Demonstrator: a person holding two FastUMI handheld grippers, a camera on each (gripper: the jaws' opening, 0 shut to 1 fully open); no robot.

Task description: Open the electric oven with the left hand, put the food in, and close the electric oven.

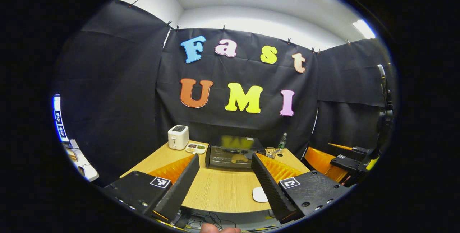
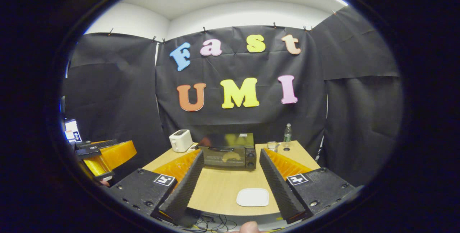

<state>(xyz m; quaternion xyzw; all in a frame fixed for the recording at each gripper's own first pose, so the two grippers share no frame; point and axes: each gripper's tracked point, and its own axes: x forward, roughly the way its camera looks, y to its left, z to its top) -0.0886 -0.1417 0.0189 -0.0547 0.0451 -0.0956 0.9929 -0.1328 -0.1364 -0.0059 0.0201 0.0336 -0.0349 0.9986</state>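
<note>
Nothing of the task appears done yet. The electric oven (image 1: 232, 154) sits at the far middle of the wooden surface (image 1: 222, 190) with its glass door shut and the handle along the door's top edge untouched; a pale, rounded shape shows through the glass, though whether it is food already inside or a reflection cannot be told. The left gripper (image 1: 224, 186) hovers over the near edge of the surface with its fingers wide apart and nothing between them, aimed at the oven but well apart from it. The right gripper (image 2: 228, 186) also hangs over the near edge with its fingers spread and empty. A white plate (image 2: 252, 197) lies on the near part of the surface, just ahead of the right gripper, and looks bare, so where the food for the oven lies is unclear; a small tray of snacks (image 1: 196, 148) lies between the white toaster (image 1: 178, 136) at the far left and the oven, and may be the food meant. To the oven's right stand a glass (image 2: 272, 146) and a bottle (image 2: 287, 133). All three steps seem left: opening the door with the left gripper, putting the food in, and closing the door.
</note>
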